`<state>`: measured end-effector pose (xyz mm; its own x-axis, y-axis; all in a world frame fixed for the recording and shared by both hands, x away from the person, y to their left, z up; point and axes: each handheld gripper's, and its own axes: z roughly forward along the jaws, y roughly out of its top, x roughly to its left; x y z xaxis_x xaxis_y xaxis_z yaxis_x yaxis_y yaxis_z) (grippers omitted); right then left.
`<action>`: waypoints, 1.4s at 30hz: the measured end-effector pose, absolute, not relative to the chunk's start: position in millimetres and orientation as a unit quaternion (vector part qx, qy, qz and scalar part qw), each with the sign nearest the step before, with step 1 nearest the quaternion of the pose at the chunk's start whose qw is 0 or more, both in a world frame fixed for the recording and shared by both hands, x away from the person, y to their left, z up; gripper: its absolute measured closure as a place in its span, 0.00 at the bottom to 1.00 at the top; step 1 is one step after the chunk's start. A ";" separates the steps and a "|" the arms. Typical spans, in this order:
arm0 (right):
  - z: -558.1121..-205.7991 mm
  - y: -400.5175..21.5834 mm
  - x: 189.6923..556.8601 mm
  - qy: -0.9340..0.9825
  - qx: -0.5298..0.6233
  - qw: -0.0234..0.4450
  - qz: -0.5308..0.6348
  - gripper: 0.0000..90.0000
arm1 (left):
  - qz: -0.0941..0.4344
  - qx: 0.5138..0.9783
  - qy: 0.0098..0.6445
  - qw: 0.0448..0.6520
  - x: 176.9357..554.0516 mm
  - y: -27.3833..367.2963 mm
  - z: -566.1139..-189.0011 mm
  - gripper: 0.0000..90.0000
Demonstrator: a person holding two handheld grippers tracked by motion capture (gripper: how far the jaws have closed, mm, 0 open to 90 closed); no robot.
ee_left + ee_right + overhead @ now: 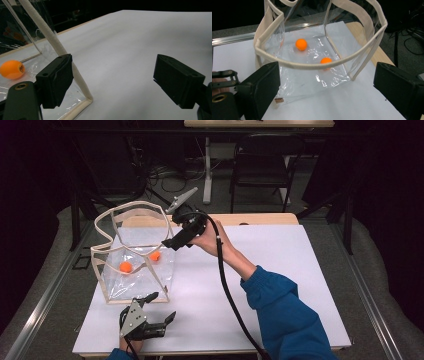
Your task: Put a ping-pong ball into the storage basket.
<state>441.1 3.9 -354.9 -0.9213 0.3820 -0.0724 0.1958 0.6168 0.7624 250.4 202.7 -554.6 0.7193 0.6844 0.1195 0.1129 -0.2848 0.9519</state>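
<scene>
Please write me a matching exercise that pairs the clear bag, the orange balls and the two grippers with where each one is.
Things:
1. clear bag
2. orange balls
3. left gripper
4. right gripper

Places:
A. raised over the bag's open top, jaws open
B. low at the bag's near bottom corner, jaws open
C. standing open on the white table
D. lying on the bag's floor

Pairs: 1-C, 2-D, 3-B, 4-A

Person in blue sleeve, two black handheld grippers.
Left gripper: grey three-cornered plate with screw holes, brass rivet near jaw. Right gripper: blocky black jaws, thick black cable trailing.
</scene>
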 end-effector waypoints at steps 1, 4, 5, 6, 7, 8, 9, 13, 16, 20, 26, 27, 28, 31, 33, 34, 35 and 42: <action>-356.1 1.9 440.9 0.892 0.162 0.113 0.407 0.07 | 0.266 0.757 0.263 0.536 250.4 202.7 -554.6 0.18; -360.5 -4.1 440.2 0.892 0.165 0.111 0.405 0.06 | 0.267 0.757 0.263 0.536 250.3 202.6 -554.6 0.18; -362.2 -6.3 440.2 0.892 0.166 0.111 0.405 0.06 | 0.267 0.756 0.263 0.536 250.3 202.5 -554.6 0.18; -364.1 -8.6 440.0 0.892 0.167 0.109 0.405 0.05 | 0.267 0.757 0.263 0.536 250.3 202.5 -554.7 0.18; -365.9 -10.8 440.0 0.893 0.168 0.108 0.404 0.05 | 0.267 0.757 0.263 0.536 250.2 202.3 -554.8 0.18; -367.5 -12.8 439.3 0.893 0.172 0.108 0.402 0.05 | 0.267 0.757 0.264 0.535 250.0 202.1 -554.9 0.18; -369.1 -14.9 439.2 0.893 0.172 0.108 0.402 0.05 | 0.267 0.757 0.264 0.535 249.9 202.1 -555.0 0.18; -374.5 -22.7 436.2 0.894 0.175 0.109 0.397 0.03 | 0.268 0.757 0.264 0.534 249.2 202.6 -555.0 0.18; -377.4 -28.0 433.2 0.895 0.175 0.111 0.395 0.02 | 0.270 0.757 0.264 0.534 249.3 202.8 -554.9 0.18; -381.9 -35.3 429.6 0.896 0.176 0.114 0.392 0.02 | 0.268 0.756 0.265 0.535 248.6 202.7 -554.9 0.18; -390.9 -47.3 424.0 0.896 0.184 0.114 0.388 0.01 | 0.269 0.757 0.263 0.535 247.4 202.5 -554.2 0.18; -392.2 -49.6 422.7 0.895 0.185 0.115 0.388 0.01 | 0.269 0.757 0.263 0.535 247.2 202.7 -554.1 0.18; -393.3 -52.0 421.8 0.895 0.185 0.115 0.389 0.01 | 0.269 0.756 0.263 0.535 247.1 202.9 -554.0 0.18; -396.8 -58.5 418.0 0.894 0.189 0.117 0.389 0.01 | 0.271 0.755 0.263 0.536 246.8 203.3 -553.6 0.18; -398.6 -62.9 415.4 0.894 0.191 0.118 0.387 0.01 | 0.271 0.755 0.264 0.536 246.8 203.7 -553.7 0.18; -399.6 -65.0 413.9 0.894 0.192 0.118 0.388 0.01 | 0.271 0.755 0.264 0.536 246.7 203.8 -553.7 0.18; -400.7 -67.2 412.3 0.894 0.192 0.119 0.387 0.01 | 0.271 0.755 0.263 0.536 246.7 204.0 -553.5 0.18; -411.9 -84.4 401.6 0.889 0.198 0.123 0.395 0.02 | 0.270 0.754 0.263 0.538 246.9 204.1 -553.3 0.18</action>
<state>401.6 -84.4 -411.9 -0.8913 0.4489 -0.0632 0.2540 0.6100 0.7506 246.9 204.1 -553.3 0.7152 0.6877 0.1244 0.1063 -0.2829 0.9532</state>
